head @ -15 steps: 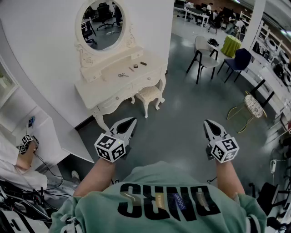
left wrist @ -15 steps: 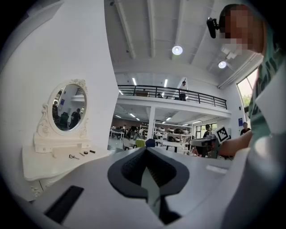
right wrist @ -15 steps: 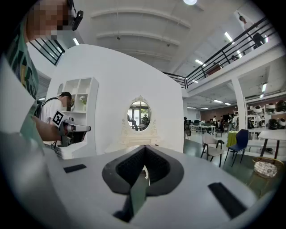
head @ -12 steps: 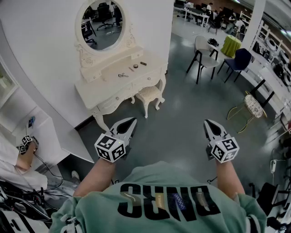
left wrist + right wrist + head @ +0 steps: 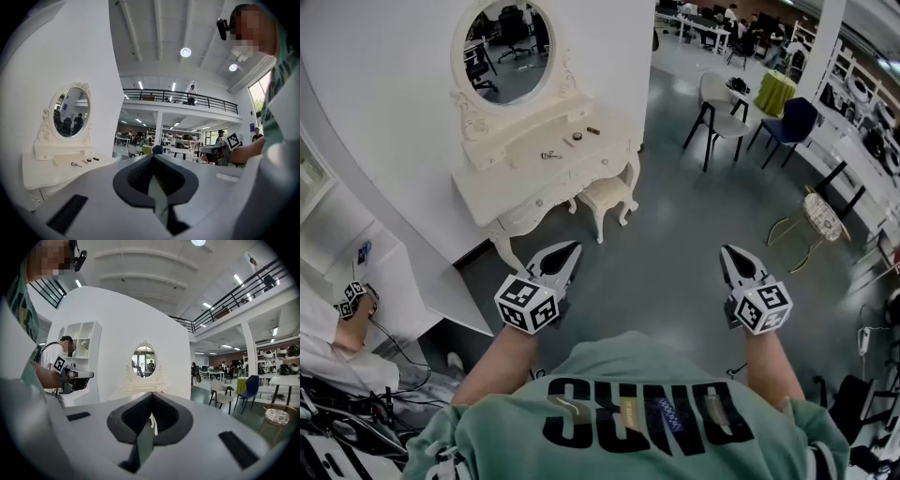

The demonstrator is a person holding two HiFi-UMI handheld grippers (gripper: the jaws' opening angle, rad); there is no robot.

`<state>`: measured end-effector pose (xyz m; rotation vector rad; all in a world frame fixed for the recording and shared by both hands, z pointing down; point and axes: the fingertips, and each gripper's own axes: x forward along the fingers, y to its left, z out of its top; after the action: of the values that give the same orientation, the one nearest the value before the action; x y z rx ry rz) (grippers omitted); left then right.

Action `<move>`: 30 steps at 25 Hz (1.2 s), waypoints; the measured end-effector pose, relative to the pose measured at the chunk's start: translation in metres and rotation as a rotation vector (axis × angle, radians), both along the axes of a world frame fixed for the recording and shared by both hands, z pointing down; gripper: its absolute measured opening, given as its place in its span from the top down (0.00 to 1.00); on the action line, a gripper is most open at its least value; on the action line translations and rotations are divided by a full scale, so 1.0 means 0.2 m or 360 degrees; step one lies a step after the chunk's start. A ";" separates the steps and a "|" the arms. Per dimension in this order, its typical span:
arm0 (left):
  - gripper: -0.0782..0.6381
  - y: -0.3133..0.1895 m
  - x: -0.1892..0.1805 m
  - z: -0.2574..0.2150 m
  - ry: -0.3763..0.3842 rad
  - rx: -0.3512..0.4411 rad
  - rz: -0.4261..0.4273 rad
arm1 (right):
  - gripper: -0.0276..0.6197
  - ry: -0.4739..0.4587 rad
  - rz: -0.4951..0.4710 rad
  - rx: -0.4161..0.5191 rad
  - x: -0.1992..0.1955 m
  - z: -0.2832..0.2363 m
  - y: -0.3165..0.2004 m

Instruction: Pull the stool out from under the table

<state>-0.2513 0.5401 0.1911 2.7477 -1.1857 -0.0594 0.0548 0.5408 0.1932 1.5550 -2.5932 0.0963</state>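
Note:
A small cream stool (image 5: 607,200) with carved legs stands half tucked under the white dressing table (image 5: 534,173), which carries an oval mirror (image 5: 502,49) against the curved white wall. Both grippers are held level in front of the person, well short of the stool. My left gripper (image 5: 567,251) is shut with nothing in it, and its own view shows the table (image 5: 56,168) at lower left. My right gripper (image 5: 730,253) is shut and empty too; its view shows the mirror (image 5: 144,362) far ahead.
Small items (image 5: 572,141) lie on the tabletop. A white chair (image 5: 722,117), a blue chair (image 5: 792,122) and a green-draped table (image 5: 778,92) stand at upper right, a round gold-legged stool (image 5: 822,217) at right. A seated person's arm (image 5: 337,323) and cables are at lower left.
The view has shifted very slightly; the grippers and the stool stay where they were.

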 end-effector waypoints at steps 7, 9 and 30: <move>0.88 0.01 0.10 -0.03 -0.0015 0.0006 -0.0009 | 0.97 0.0008 0.0019 0.0024 0.11 -0.03 0.02; 0.88 0.02 0.17 -0.04 -0.0016 0.0011 -0.0008 | 0.97 0.0018 0.0021 0.0033 0.18 -0.03 0.04; 0.88 0.17 0.97 -0.02 -0.0021 -0.0038 0.0093 | 0.97 -0.0002 0.0054 0.0010 0.90 0.04 0.26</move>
<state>-0.0583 0.5742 0.1881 2.7638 -1.1011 -0.0204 0.2351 0.5932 0.2016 1.6022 -2.5709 0.0925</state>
